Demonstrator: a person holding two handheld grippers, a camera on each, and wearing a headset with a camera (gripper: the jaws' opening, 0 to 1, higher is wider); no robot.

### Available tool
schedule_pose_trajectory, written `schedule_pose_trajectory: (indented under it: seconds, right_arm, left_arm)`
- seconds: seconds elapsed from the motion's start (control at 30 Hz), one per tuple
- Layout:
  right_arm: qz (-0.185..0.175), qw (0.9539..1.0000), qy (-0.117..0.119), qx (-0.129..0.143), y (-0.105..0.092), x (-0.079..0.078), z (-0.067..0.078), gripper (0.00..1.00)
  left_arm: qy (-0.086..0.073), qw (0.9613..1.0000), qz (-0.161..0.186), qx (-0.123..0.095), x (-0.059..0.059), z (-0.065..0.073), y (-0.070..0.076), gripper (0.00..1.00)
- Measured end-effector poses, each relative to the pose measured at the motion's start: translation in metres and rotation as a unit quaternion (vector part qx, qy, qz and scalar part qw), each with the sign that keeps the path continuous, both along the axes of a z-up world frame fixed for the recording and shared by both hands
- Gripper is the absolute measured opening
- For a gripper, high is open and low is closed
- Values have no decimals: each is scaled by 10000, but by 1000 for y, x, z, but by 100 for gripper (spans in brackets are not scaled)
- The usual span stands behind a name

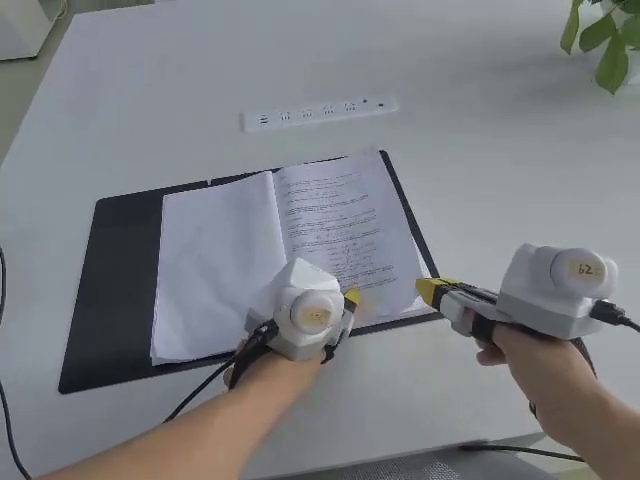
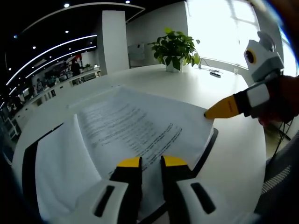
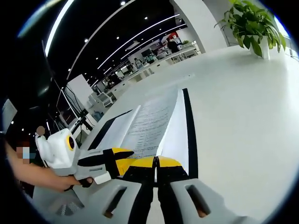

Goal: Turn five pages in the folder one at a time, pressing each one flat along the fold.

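Catch only top page at near-right corner of folder with pressed-together right gripper; flatten along fold with slightly spread left gripper.

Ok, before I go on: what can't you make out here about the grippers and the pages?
1. Right gripper: its tip is at the corner of the printed page; too small in every view to tell whether paper is pinched.
2. Left gripper: in the head view its own body hides the tips, so contact with the page is unclear.
3. Print: too small to read.
4. Pages already turned: the blank sheet on top hides any below.
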State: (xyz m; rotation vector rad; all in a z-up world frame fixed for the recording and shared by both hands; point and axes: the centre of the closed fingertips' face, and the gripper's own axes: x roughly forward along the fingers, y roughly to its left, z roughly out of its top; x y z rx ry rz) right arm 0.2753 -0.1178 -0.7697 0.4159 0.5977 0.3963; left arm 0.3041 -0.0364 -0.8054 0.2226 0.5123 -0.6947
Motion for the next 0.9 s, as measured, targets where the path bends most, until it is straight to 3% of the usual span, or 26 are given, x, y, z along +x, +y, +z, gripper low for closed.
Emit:
schedule_pose_trajectory:
  seconds: [0.17, 0.33, 0.7, 0.9]
  right_arm:
    - [80, 9999, -85, 44, 8, -1, 8, 0]
    - [194, 9996, -192, 114, 19, 0, 20, 0]
    - [540, 9970, -456, 323, 62, -2, 51, 0]
    - [832, 9941, -567, 413, 97, -7, 66, 0]
  left_arm:
    - [54, 10000, 8, 48, -8, 2, 9, 15]
    - [74, 9998, 122, -148, -14, 14, 24, 16]
    - [-150, 9985, 354, -388, -20, 51, 58, 17]
    - [-291, 9956, 650, -610, -22, 77, 90, 17]
